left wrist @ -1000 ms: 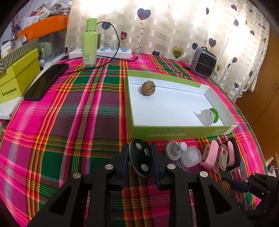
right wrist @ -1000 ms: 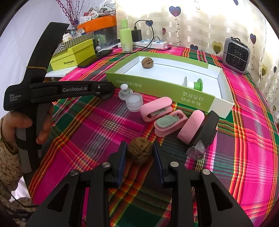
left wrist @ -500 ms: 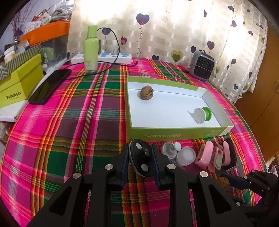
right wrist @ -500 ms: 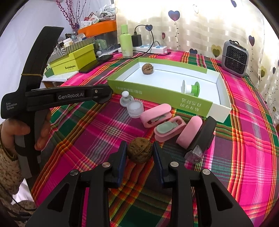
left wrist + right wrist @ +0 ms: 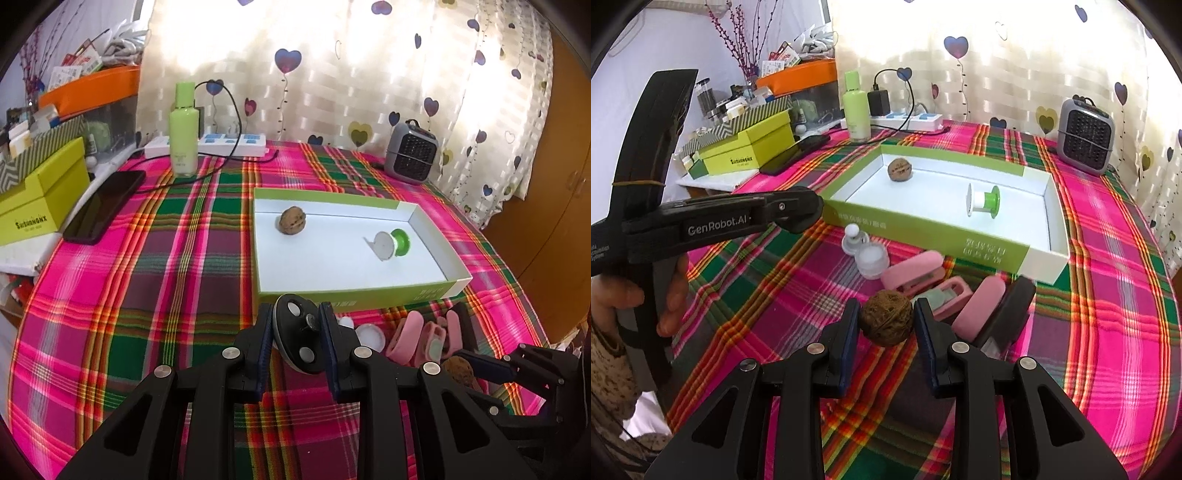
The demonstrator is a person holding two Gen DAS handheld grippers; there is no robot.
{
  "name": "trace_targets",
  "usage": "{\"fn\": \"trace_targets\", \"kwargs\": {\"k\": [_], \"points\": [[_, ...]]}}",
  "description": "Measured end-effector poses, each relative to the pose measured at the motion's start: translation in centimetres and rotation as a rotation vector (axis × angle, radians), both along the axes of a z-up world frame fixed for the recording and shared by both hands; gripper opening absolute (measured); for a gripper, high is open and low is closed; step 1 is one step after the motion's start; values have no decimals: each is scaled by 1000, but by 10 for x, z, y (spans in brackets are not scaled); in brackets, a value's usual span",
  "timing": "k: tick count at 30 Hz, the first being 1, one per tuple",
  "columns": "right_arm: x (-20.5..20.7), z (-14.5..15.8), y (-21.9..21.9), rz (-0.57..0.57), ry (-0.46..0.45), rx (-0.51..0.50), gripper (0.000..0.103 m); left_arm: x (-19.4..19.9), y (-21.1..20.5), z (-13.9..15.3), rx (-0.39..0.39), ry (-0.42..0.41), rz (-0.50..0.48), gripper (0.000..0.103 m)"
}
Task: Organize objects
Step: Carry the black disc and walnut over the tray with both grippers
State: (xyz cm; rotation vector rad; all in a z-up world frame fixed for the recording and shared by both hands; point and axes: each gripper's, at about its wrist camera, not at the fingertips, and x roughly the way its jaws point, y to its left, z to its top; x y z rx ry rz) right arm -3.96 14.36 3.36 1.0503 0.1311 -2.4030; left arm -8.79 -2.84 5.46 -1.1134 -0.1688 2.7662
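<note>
My left gripper (image 5: pixel 298 334) is shut on a black disc with white dots (image 5: pixel 297 334), held above the plaid cloth just in front of the green-and-white box (image 5: pixel 354 295). My right gripper (image 5: pixel 885 323) is shut on a brown walnut (image 5: pixel 885 322), lifted near a cluster of pink clips (image 5: pixel 912 275). Inside the box (image 5: pixel 923 230) lie another walnut (image 5: pixel 291 220) (image 5: pixel 899 169) and a green-and-white spool (image 5: pixel 389 244) (image 5: pixel 983 200). Two small white caps (image 5: pixel 862 251) rest on the cloth by the box's front wall. The left gripper's body (image 5: pixel 720 221) and a hand (image 5: pixel 670 295) show in the right wrist view.
At the table's back stand a green bottle (image 5: pixel 183 129), a power strip (image 5: pixel 214 144) with a black cable, and a small grey heater (image 5: pixel 412 151). A black phone (image 5: pixel 105 205) and yellow-green boxes (image 5: pixel 37 206) lie at the left. A dark case (image 5: pixel 1012 314) leans by the pink clips.
The left gripper has risen a little with the disc, so the box and the table look smaller and farther away. The right gripper holds the walnut about where it was.
</note>
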Motion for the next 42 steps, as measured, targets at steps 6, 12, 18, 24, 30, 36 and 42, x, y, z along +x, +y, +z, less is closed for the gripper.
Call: {"fn": "trace_targets", "kwargs": {"k": [6,12,18,24,30,36,42], "points": [[-9,8,4,-25,20,-13,31,-4,3,5,3,8,-5,23],[-20,17,8,-41,45,-17,31,-13,7,10,4,17,-14,23],[-38,23,17,-76,57,-18,31,-23,9,10,8,13,-16,23],[-59,26,26,-107,58,-24,31,-38,12,9,13,5,-20,23],[-80,26,33,-131,55,-12,31,-53,18,6,16,-7,-24,23],[-97,24,40,-151,47,-6,31,-67,24,4,15,-13,-36,23],[-120,25,46,-171,42,3,31,-82,32,2,14,-17,-49,23]]}}
